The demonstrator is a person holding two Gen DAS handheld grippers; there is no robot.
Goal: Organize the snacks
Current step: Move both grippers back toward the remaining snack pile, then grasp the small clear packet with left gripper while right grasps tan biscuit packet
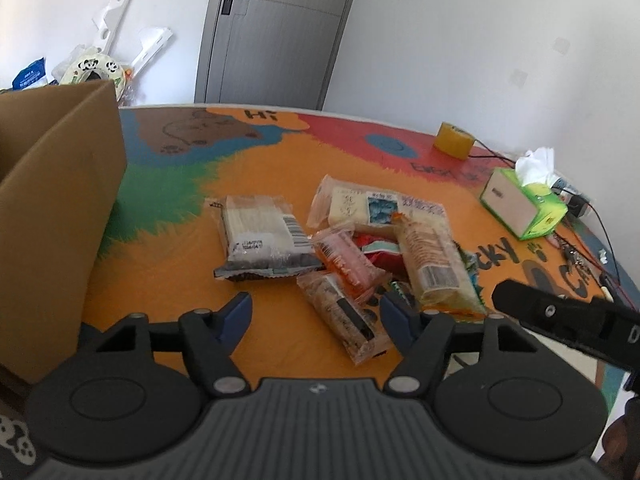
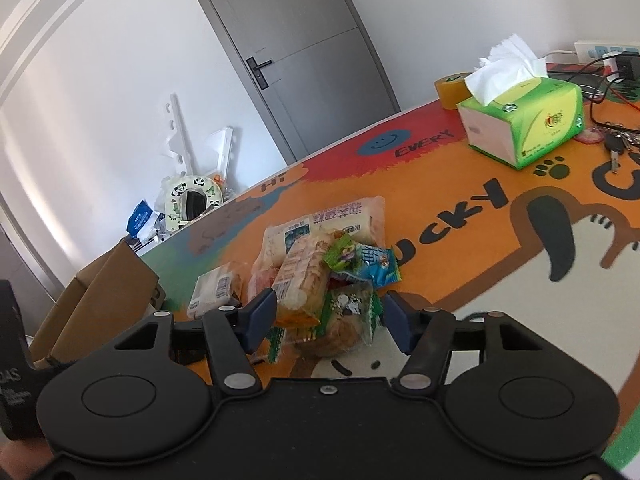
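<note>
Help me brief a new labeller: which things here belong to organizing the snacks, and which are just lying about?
Job: snack packets piled on the mat, cardboard box, left gripper, right gripper, both open.

Lying about: tissue box, tape roll, keys, cables.

Bright, even daylight; soft shadows; strong fisheye bending at edges.

I am seeing the desk (image 1: 168,216) bearing a heap of snack packets (image 1: 360,248), a cardboard box (image 1: 52,208) at left, a tissue box (image 1: 520,208), a tape roll (image 1: 454,140), and keys (image 2: 616,140).
</note>
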